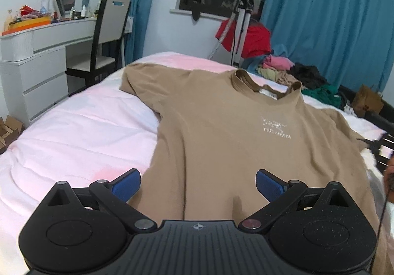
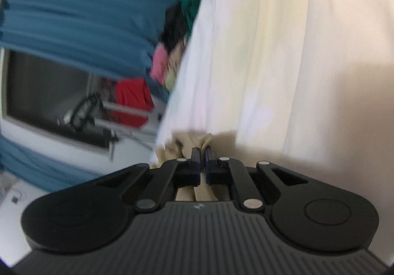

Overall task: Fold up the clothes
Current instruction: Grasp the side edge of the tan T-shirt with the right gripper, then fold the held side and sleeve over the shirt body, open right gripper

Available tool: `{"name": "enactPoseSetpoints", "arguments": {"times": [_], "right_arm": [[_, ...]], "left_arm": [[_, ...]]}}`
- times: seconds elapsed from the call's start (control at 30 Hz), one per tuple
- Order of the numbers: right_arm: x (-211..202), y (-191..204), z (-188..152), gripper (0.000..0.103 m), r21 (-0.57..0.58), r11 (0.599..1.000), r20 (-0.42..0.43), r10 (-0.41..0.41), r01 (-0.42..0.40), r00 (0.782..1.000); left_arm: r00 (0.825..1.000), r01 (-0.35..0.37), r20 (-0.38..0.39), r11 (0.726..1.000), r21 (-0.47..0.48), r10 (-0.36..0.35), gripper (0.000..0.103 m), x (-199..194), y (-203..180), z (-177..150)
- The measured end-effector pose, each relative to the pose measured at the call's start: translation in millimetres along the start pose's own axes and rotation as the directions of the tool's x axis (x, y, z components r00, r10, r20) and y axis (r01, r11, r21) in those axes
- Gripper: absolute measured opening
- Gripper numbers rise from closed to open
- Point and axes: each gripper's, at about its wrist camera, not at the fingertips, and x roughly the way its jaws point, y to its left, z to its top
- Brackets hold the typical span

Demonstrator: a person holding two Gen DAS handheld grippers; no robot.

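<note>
Tan cotton T-shirt (image 1: 221, 132) lay flat on my pale pink bedsheet (image 1: 73, 132), near hem hidden behind my wide-open left gripper (image 1: 198, 185). My right gripper (image 2: 202, 152), blurred, pinched its bunched edge.

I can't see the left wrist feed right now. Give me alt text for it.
A tan T-shirt lies spread front-up on a pink-sheeted bed, collar away from the camera. The left hand-held gripper is open over its lower part, holding nothing. Behind are a pile of clothes, blue curtains and a white dresser.
</note>
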Motion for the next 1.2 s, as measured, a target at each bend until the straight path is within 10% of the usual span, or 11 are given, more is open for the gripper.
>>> {"name": "enactPoseSetpoints", "arguments": {"times": [0.13,0.37,0.43,0.5,0.9,1.2], "right_arm": [[-31,-8,24,0.006,0.013,0.999,0.105,-0.032,0.031,0.994],[-53,-43,43,0.014,0.077,0.996,0.053,-0.044,0.040,0.998],[-50,-50,44,0.063,0.124,0.992,0.005,0.004,-0.005,1.000],[-44,-46,38,0.086,0.111,0.993,-0.020,0.043,-0.040,0.999],[36,1,7,0.086,-0.260,0.966,-0.123,-0.054,0.020,0.991],[50,-18,23,0.085,-0.120,0.919,-0.096,0.364,-0.374,0.926]], "left_arm": [[1.000,-0.013,0.018,1.000,-0.003,0.013,0.101,-4,0,3],[0.999,0.020,0.034,1.000,-0.013,-0.019,0.101,-14,-2,4],[0.999,0.030,0.034,1.000,-0.008,-0.030,0.101,-15,-4,3],[0.999,0.034,0.034,0.999,0.004,-0.034,0.101,-16,-7,2],[0.998,0.057,-0.009,0.998,0.010,-0.057,0.101,-5,-10,-3],[0.997,0.074,-0.042,0.997,0.035,-0.072,0.101,10,-17,-9]]}}
